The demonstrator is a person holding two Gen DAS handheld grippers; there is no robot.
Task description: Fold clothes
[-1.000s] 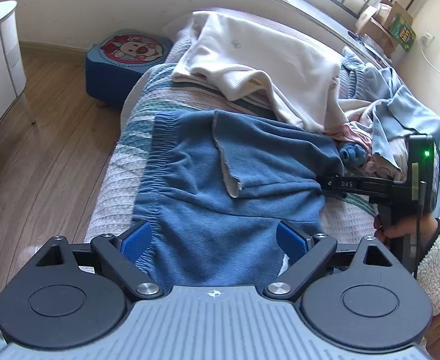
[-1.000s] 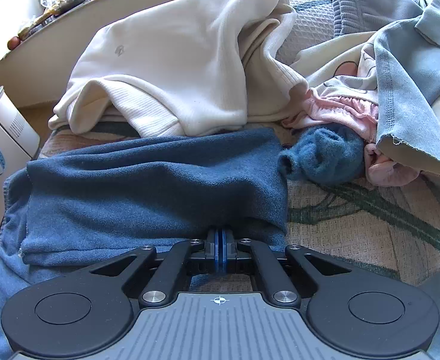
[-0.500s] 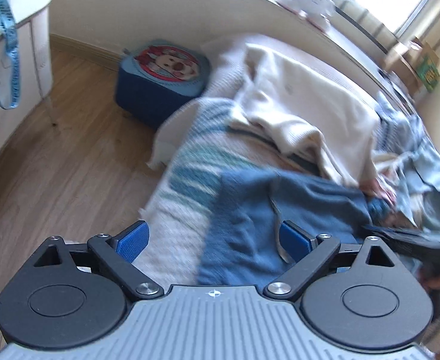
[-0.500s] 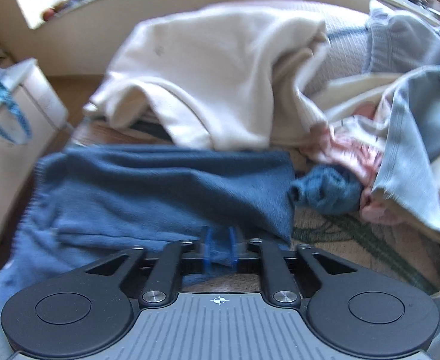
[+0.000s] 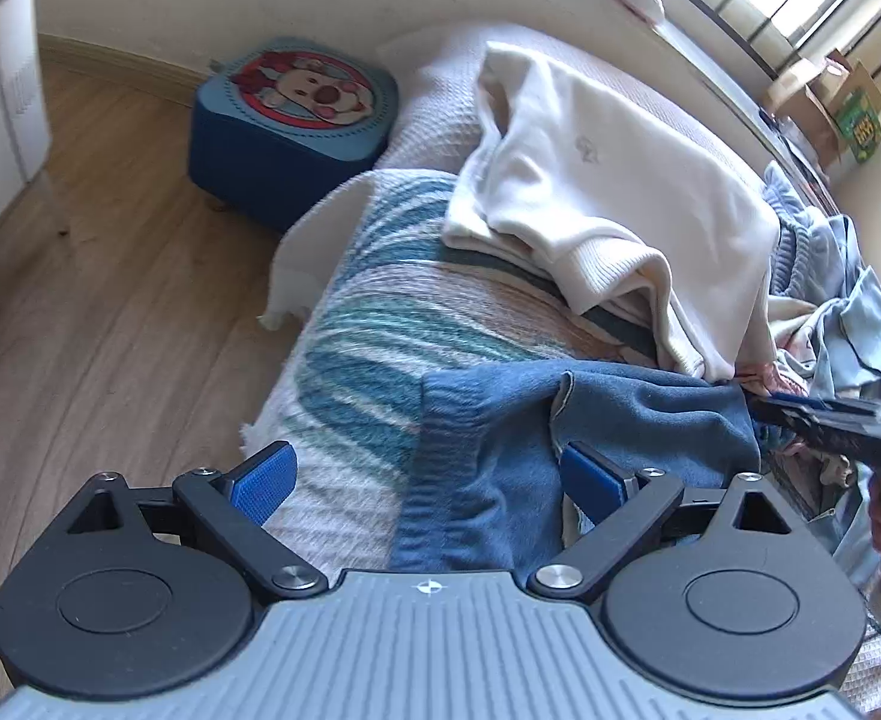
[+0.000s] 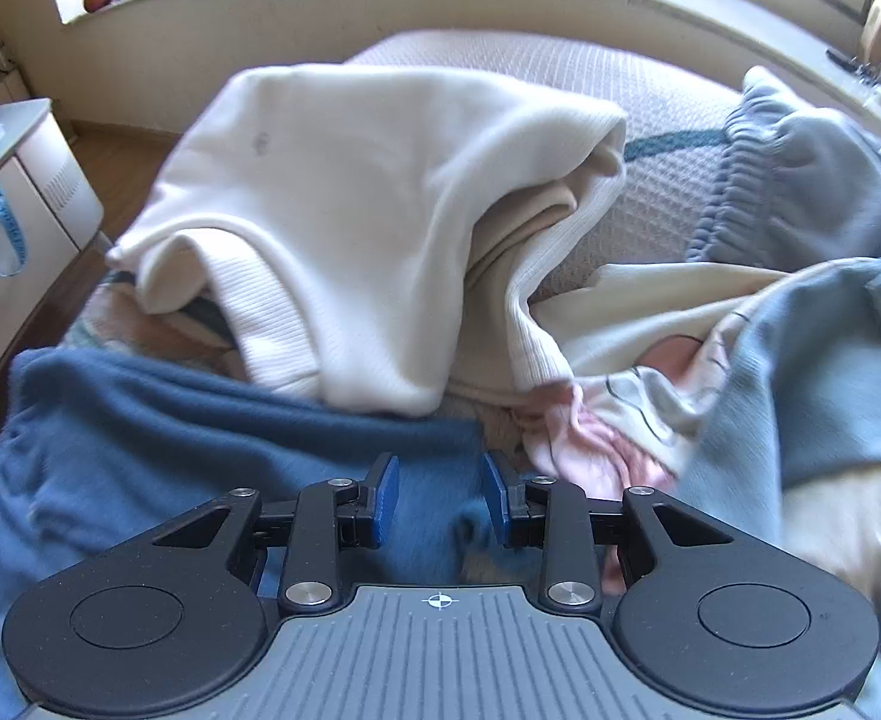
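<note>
bedroom with wood floor point(image 5: 80, 300) at far left; a blue stool with a cartoon face point(image 5: 296, 120) stands against the wall beside the bed. bed carries a striped teal-and-tan blanket point(image 5: 380, 324), clothes lying across it.

left gripper point(image 5: 425, 483): blue pads spread wide, nothing between them. it hovers over the near-left end of the blue sweat garment point(image 5: 590, 420), right pad just over the cloth, left pad over bare blanket.

the garment lies on the near part of the bed, doubled lengthwise, ribbed band point(image 5: 446, 432) at its left end, a raw-edged flap point(image 5: 560, 402) turned up along the middle. thick fleece: judged soft, limp, light to moderate weight, not slippery, nothing fragile. it should drape and sag from any single pinch, so two holds well apart look wise. the ribbed band and the doubled edge are the firmest places to nip; a pinch on the flat middle would likely take one layer only.

behind it, a cream sweatshirt point(image 5: 608, 180) lies heaped, its hem touching the blue cloth's far edge.

right gripper point(image 6: 438, 495): fingers partly parted, blue cloth showing in the gap, no squeeze evident; view is blurred. it sits at the garment's right end.

far right: a jumble of pink-printed cloth point(image 6: 590, 450) and grey-blue garments point(image 6: 812, 312), just beside that right end, near enough to snag.
</note>
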